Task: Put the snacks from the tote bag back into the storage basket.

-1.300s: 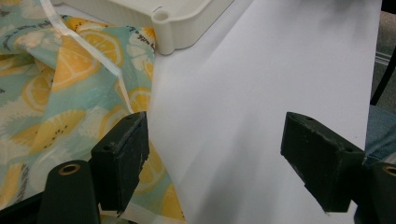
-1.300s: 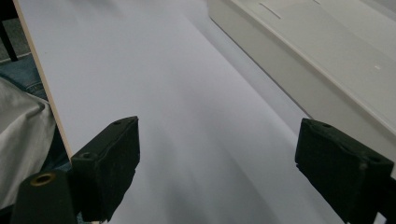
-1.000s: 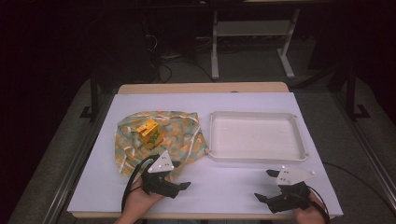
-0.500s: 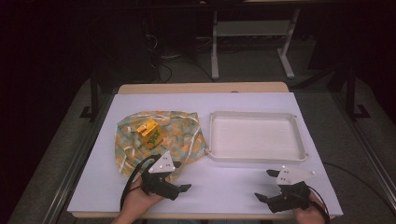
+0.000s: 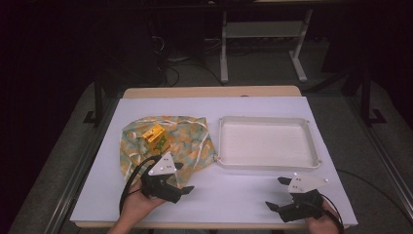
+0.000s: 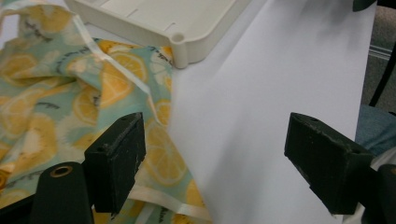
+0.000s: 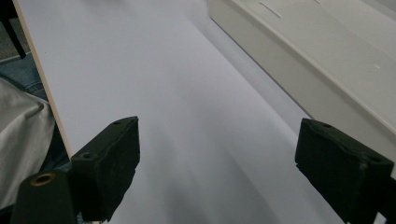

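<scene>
Left gripper [image 5: 179, 176] closing in on the lemon-print cloth [image 5: 187, 141].
Jaws spread wide, holding nothing, it is edging forward over the cloth's near hem; right gripper [image 5: 277, 193] idling equally agape, empty.

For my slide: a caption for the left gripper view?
Open left gripper hovering at the lemon cloth's edge, white tray behind.

Crumpled lemon-print cloth [image 5: 165, 146] beside tray [image 5: 267, 163]
</scene>
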A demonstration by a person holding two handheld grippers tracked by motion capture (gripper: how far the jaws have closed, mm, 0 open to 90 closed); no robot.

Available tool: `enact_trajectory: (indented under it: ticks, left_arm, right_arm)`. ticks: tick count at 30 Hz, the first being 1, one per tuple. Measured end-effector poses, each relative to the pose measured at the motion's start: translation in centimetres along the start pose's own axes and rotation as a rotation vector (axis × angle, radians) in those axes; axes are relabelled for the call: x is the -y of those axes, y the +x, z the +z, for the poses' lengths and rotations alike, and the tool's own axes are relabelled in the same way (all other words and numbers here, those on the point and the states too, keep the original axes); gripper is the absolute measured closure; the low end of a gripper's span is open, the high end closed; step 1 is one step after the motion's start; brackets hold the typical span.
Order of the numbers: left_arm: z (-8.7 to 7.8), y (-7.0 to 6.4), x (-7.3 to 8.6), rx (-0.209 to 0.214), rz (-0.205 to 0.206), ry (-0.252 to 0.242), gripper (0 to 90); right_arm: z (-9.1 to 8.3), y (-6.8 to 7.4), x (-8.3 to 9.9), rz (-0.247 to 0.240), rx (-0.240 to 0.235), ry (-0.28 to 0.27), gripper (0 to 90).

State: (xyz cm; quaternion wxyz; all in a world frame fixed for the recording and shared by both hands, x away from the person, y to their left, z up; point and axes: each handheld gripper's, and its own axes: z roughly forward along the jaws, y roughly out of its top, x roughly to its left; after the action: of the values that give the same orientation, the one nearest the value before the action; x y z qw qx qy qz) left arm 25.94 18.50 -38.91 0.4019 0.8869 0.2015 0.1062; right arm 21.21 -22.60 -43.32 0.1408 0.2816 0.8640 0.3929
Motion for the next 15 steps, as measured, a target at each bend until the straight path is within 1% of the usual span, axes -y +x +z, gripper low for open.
enact_trajectory:
  ticks: [1,2,3,4,5,6,7,8,10,12,13,14,15]
  left_arm:
    - [-0.2,0.2,0.0,-0.002,-0.012,-0.008,20.1]
    - [-0.6,0.5,0.0,-0.015,-0.009,-0.008,20.3]
    - [-0.6,0.5,0.0,-0.015,-0.009,-0.008,20.4]
    - [-0.8,0.6,0.0,-0.021,-0.018,-0.017,20.6]
    - [-1.4,0.9,-0.1,-0.041,-0.009,-0.016,20.7]
    - [-1.4,0.9,-0.1,-0.041,-0.009,-0.016,20.7]
    - [-1.9,1.2,-0.1,-0.056,-0.011,-0.022,20.7]
    - [-1.9,1.2,-0.1,-0.056,-0.011,-0.022,20.7]
    - [-2.4,1.4,-0.2,-0.066,-0.025,-0.035,20.8]
    - [-2.9,1.8,-0.2,-0.072,-0.029,-0.034,20.9]
    - [-3.3,2.1,-0.2,-0.086,-0.034,-0.029,20.9]
    - [-3.3,2.1,-0.2,-0.086,-0.034,-0.029,20.9]
    - [-3.5,2.3,-0.1,-0.090,-0.041,-0.038,20.9]
  right_arm:
    - [0.0,0.0,0.0,0.000,0.001,0.001,13.4]
    - [0.0,0.0,0.0,0.005,0.000,-0.003,13.5]
    - [-0.1,0.0,0.0,0.006,0.001,-0.005,13.4]
    - [-0.1,0.0,0.0,0.006,0.001,-0.005,13.4]
    - [-0.1,0.0,0.0,0.007,0.000,-0.006,13.5]
    - [-0.1,0.0,0.0,0.007,0.000,-0.006,13.5]
    - [-0.1,0.1,0.0,0.006,0.001,-0.005,13.5]
    - [-0.1,0.1,0.0,0.006,0.001,-0.005,13.5]
    - [0.0,0.1,0.0,0.007,0.000,-0.004,13.5]
    - [0.0,0.0,0.0,0.007,0.000,-0.006,13.5]
    - [-0.1,0.0,0.0,0.010,0.002,-0.002,13.5]
    - [-0.1,0.0,0.0,0.010,0.002,-0.002,13.5]
    - [-0.1,0.0,0.0,0.012,0.003,-0.001,13.5]
